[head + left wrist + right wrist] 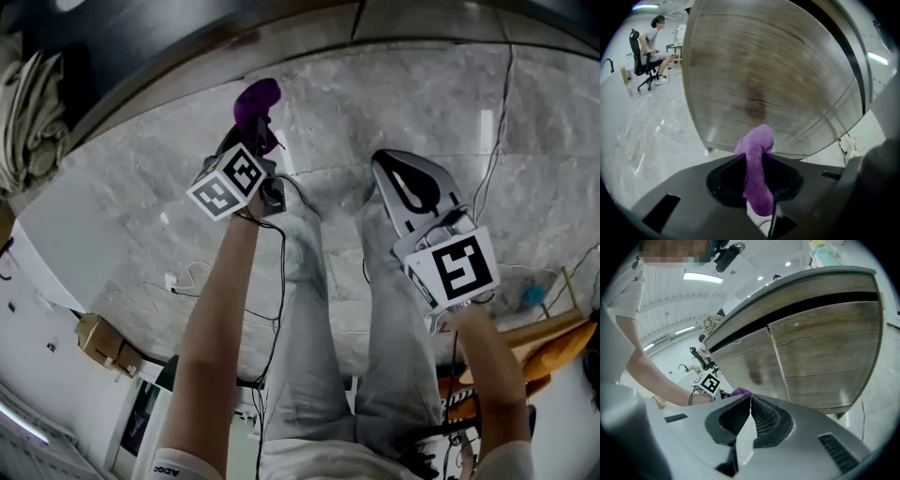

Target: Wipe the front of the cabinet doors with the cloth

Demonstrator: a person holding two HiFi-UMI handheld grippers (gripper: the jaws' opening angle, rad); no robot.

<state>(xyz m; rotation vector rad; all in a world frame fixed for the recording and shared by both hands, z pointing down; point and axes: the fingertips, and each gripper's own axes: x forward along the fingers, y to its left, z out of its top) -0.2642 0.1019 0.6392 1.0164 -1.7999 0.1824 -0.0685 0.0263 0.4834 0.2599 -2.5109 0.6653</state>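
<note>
A purple cloth sticks out of my left gripper, which is shut on it. The cloth's tip points at the wooden cabinet door, a short way off it. A darker damp-looking patch marks the door just beyond the cloth. My right gripper hangs to the right, jaws shut with nothing between them. In the right gripper view the cabinet doors stand ahead, with the left gripper's marker cube and cloth tip at the left.
Grey marble floor runs below the cabinet. Cables trail across it. Cardboard boxes sit at the left and wooden pieces at the right. A person sits on an office chair in the distance.
</note>
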